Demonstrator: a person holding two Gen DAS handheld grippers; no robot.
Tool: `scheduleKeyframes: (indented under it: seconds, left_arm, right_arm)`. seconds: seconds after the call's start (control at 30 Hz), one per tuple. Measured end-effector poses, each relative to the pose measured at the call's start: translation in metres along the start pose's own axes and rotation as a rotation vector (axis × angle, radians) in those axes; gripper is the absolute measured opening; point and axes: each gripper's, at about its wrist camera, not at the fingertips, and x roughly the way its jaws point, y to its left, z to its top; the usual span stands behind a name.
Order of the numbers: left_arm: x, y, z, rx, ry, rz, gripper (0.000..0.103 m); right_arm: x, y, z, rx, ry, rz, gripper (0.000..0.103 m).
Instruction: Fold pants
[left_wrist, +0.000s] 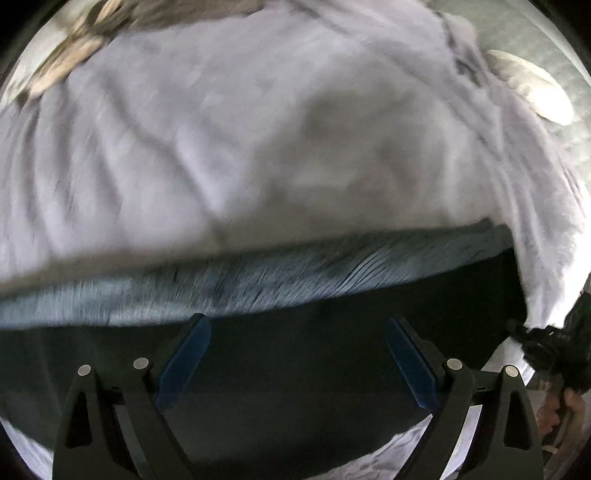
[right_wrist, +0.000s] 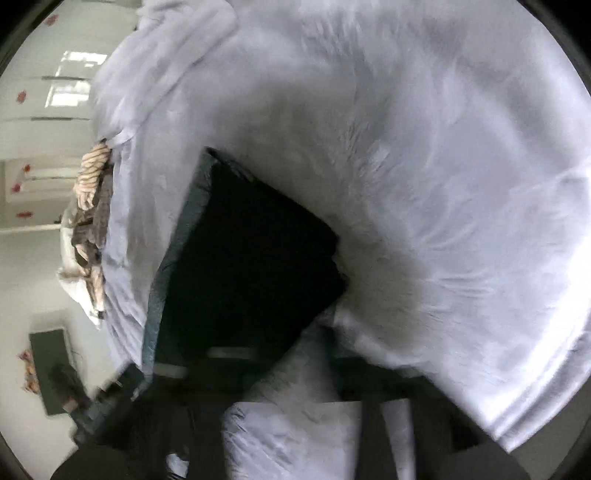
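The dark pants (left_wrist: 295, 369) lie on a pale lavender bed sheet (left_wrist: 221, 147), with their grey-blue ribbed waistband (left_wrist: 258, 280) across the middle of the left wrist view. My left gripper (left_wrist: 297, 332) is open, its blue-padded fingers (left_wrist: 186, 358) low over the dark cloth just short of the waistband, holding nothing. In the right wrist view the pants (right_wrist: 251, 266) show as a dark folded block with the waistband (right_wrist: 166, 266) along its left edge. My right gripper (right_wrist: 280, 373) is a dark motion blur at the bottom; whether it is open or shut does not show.
A striped beige and grey pile of clothes (right_wrist: 92, 221) lies at the sheet's far edge, also in the left wrist view (left_wrist: 74, 48). A white pillow-like shape (left_wrist: 535, 88) sits at the right. A dark object (left_wrist: 546, 343) shows at the sheet's right edge. Walls and windows (right_wrist: 70, 85) stand beyond.
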Motion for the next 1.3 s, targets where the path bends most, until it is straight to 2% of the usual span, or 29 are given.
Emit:
scheduleKeyframes:
  seconds: [0.07, 0.13, 0.23, 0.3, 0.33, 0.4, 0.47, 0.53, 0.63, 0.73, 0.77, 0.83, 0.9, 0.97, 1.03, 1.13, 1.23, 1.3]
  left_arm:
    - [-0.003, 0.004, -0.004, -0.025, -0.024, 0.008, 0.096]
    - [0.003, 0.006, -0.006, -0.025, -0.027, 0.035, 0.096]
    - [0.029, 0.011, -0.010, -0.022, 0.048, 0.092, 0.096]
    - [0.024, 0.010, -0.012, -0.007, 0.044, 0.093, 0.096]
    - [0.014, 0.011, -0.012, -0.002, 0.023, 0.080, 0.096]
    - [0.000, 0.012, -0.010, 0.000, -0.007, 0.070, 0.096]
    - [-0.012, 0.016, -0.005, 0.011, -0.050, 0.082, 0.096]
    - [-0.014, 0.017, 0.007, 0.020, -0.075, 0.111, 0.096]
    - [0.006, 0.011, 0.027, 0.012, -0.067, 0.154, 0.096]
    - [0.043, 0.011, 0.038, 0.001, -0.036, 0.227, 0.096]
    - [0.045, 0.018, 0.036, 0.003, -0.029, 0.239, 0.096]
    - [0.053, 0.023, 0.041, -0.004, -0.030, 0.251, 0.096]
    - [0.047, 0.031, 0.046, -0.034, -0.026, 0.228, 0.096]
    - [0.033, 0.041, 0.045, -0.044, -0.047, 0.237, 0.096]
    - [0.010, 0.059, 0.034, -0.052, -0.064, 0.237, 0.096]
    - [-0.019, 0.088, 0.011, -0.065, -0.079, 0.262, 0.096]
    - [-0.040, 0.127, -0.023, -0.107, -0.065, 0.298, 0.096]
    - [-0.049, 0.150, -0.039, -0.141, -0.060, 0.320, 0.096]
  right_arm:
    - [-0.011, 0.018, 0.005, -0.058, -0.059, 0.073, 0.006]
    - [-0.019, 0.033, 0.009, -0.124, -0.079, 0.085, 0.006]
    - [0.006, 0.021, 0.015, -0.136, 0.004, -0.077, 0.006]
    - [0.018, 0.007, 0.013, -0.097, 0.051, -0.097, 0.008]
    - [0.014, 0.005, 0.012, -0.091, 0.045, -0.096, 0.018]
    - [-0.004, 0.007, 0.008, -0.107, 0.001, -0.159, 0.036]
    - [-0.026, 0.028, 0.003, -0.205, -0.071, -0.207, 0.036]
    - [-0.038, 0.056, -0.002, -0.335, -0.115, -0.183, 0.036]
    - [-0.014, 0.092, -0.002, -0.453, -0.047, -0.153, 0.036]
    - [0.040, 0.121, -0.002, -0.561, 0.023, -0.207, 0.036]
    - [0.059, 0.122, -0.002, -0.579, 0.041, -0.253, 0.035]
    - [0.077, 0.123, 0.005, -0.623, 0.032, -0.316, 0.031]
    - [0.071, 0.124, 0.009, -0.648, -0.001, -0.349, 0.031]
    - [0.059, 0.122, 0.016, -0.626, -0.032, -0.398, 0.032]
    - [0.043, 0.115, 0.022, -0.555, -0.029, -0.368, 0.039]
    - [0.019, 0.104, 0.015, -0.448, 0.003, -0.242, 0.046]
    - [0.020, 0.105, -0.017, -0.416, 0.079, -0.128, 0.046]
    - [0.029, 0.112, -0.053, -0.414, 0.170, -0.026, 0.046]
